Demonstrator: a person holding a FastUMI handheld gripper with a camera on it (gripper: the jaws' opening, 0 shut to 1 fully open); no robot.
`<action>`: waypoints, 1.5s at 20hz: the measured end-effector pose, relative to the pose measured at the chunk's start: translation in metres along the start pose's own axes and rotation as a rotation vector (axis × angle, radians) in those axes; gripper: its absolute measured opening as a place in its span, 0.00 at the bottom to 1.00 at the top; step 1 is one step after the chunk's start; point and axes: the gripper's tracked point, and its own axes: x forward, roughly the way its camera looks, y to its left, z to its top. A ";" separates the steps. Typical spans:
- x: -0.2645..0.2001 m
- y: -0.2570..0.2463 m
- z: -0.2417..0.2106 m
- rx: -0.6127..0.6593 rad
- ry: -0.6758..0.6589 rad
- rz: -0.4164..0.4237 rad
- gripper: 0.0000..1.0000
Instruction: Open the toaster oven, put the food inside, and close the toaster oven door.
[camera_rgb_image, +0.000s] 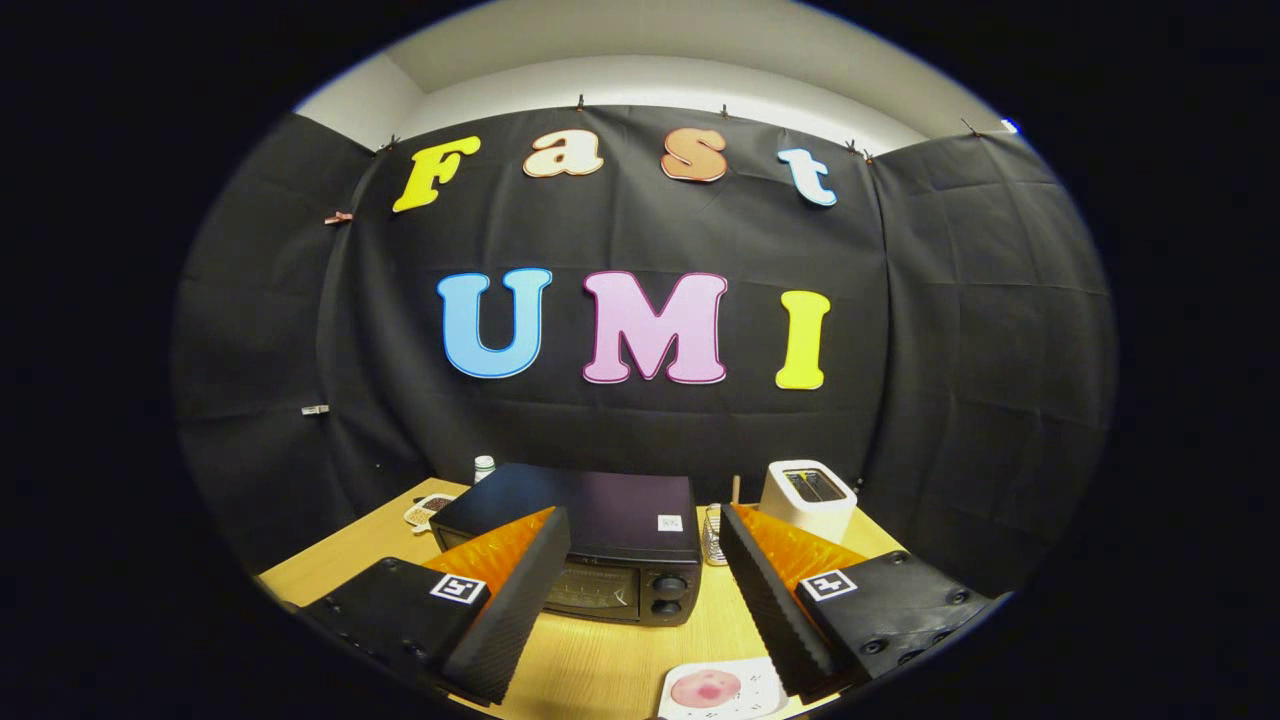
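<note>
A black toaster oven (590, 545) stands on the wooden table (590, 660), its glass door shut and two knobs (668, 594) at its right side. My gripper (645, 525) is open and held above the table in front of the oven, with nothing between its fingers. The left finger (515, 600) overlaps the oven's left front corner. Below the right finger (765, 600), near the table's front, a pink round piece of food (706, 688) lies on a white plate (765, 685).
A white slot toaster (808, 498) stands right of the oven at the back. Between them are a small wire rack (712, 535) and a wooden stick (736, 489). A small white bottle (484, 467) and a little dish (428, 511) are behind the oven's left side.
</note>
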 end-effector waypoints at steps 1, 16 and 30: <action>0.004 0.004 -0.002 0.003 0.004 0.002 0.98; 0.102 0.094 -0.071 0.050 0.157 0.016 0.98; 0.127 0.120 -0.150 0.050 0.297 -0.022 1.00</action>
